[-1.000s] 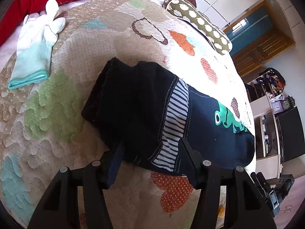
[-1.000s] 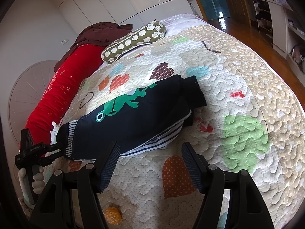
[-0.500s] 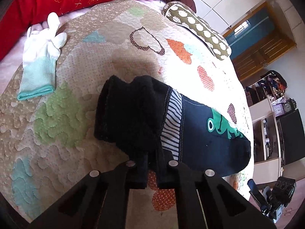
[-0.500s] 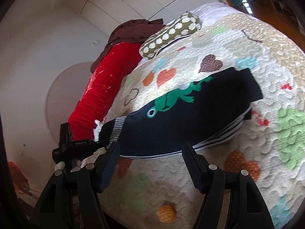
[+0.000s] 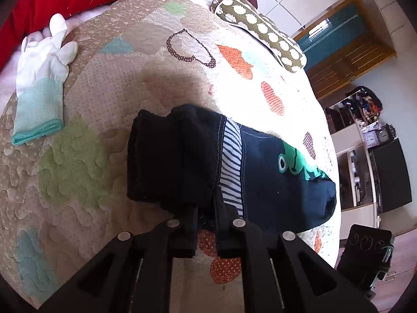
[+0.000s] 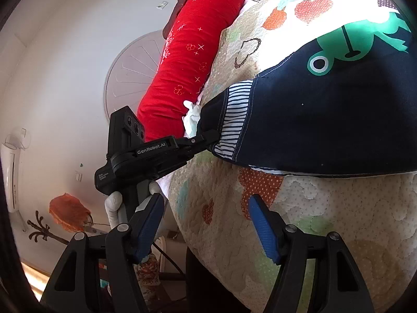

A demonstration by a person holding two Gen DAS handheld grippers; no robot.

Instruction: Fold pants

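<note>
The left gripper [image 5: 206, 217] reaches low across the quilt [image 5: 78, 156], clamped on the navy frog pants [image 5: 273, 182] at the waistband; the right gripper [image 6: 206, 224] hovers spread apart, empty.

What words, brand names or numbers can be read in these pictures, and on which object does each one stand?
"GenRobot.AI": white letters on the side of the left gripper, seen in the right wrist view.
A small white label lower on the same gripper body: too small to read.
Clock faces on the shelf, left wrist view: numerals too small to read.
The pants carry a green frog picture but no text.
No other writing is legible.
</note>
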